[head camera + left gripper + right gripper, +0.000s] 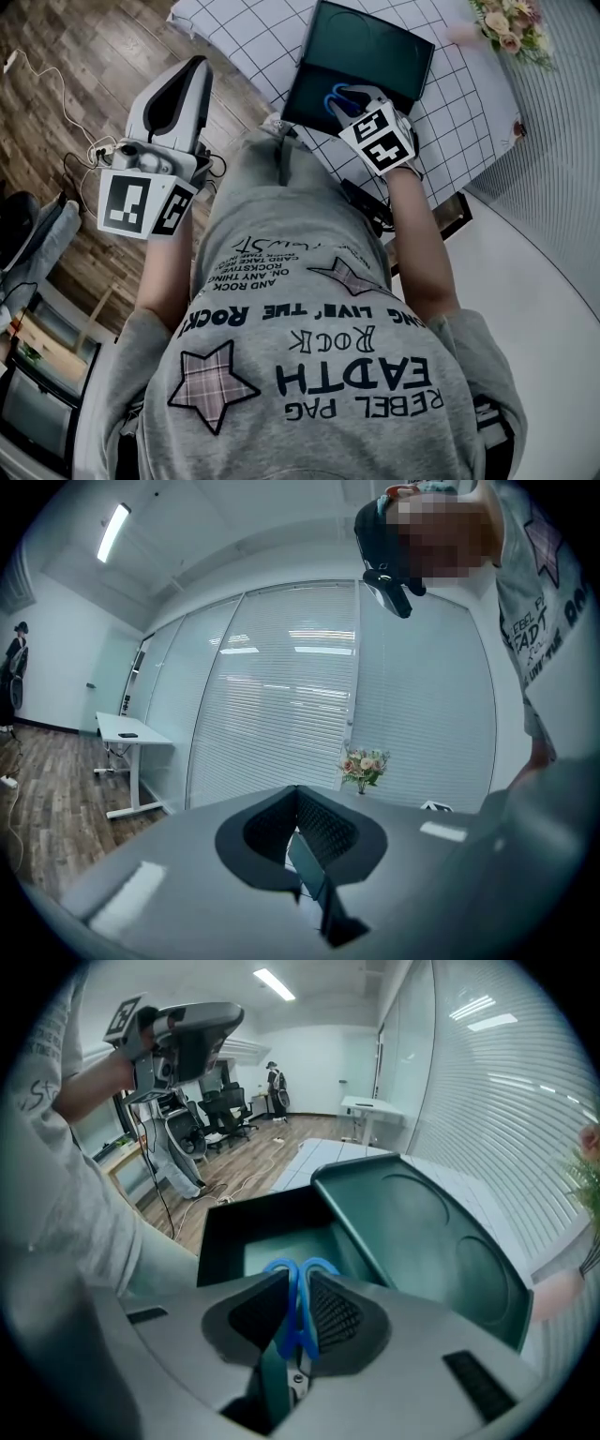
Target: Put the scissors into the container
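Head view: right tongs (352, 97) over container (375, 47).

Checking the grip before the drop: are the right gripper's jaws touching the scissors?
Touching. In the right gripper view the right gripper clamps the scissors by their blue handles, pads pressing both sides.

— What covers the table (469, 141)?
— A white cloth (244, 33) with a dark grid. A bunch of pale flowers (511, 23) stands at the table's far right corner.
— And around it?
— Brown wooden floor (66, 56) lies off the table's left edge. White blinds (281, 696) cover a glass wall, a white desk (127, 733) stands near them, and black office chairs (230, 1110) are grouped farther back.
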Motion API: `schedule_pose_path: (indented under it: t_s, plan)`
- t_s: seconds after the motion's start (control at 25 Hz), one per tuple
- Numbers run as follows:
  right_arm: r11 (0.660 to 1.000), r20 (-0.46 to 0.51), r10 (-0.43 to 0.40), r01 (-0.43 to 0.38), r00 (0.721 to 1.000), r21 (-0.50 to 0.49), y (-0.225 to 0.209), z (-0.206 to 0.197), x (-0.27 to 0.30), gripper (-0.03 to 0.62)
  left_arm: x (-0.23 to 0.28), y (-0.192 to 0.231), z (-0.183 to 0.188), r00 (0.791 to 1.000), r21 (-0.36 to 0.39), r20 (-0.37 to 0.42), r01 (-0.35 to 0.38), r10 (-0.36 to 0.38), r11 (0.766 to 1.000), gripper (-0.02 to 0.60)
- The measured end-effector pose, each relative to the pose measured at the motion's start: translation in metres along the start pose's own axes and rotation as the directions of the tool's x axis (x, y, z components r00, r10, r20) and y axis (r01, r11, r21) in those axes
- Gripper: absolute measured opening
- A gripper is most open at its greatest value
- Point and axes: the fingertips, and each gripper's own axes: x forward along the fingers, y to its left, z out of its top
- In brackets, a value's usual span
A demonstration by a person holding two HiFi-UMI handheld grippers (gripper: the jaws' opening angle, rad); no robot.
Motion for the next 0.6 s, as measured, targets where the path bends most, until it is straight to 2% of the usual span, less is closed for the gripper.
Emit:
schedule_pose_path:
  t_s: [0.6]
  plan:
    - [0.998,-0.080,-0.009,0.004,0.997,-0.061,0.003,-0.013,0.011,0.078,-0.006,-0.001,-0.001,1.000,-0.003,0.001,-0.010,0.010,1.000,0.009]
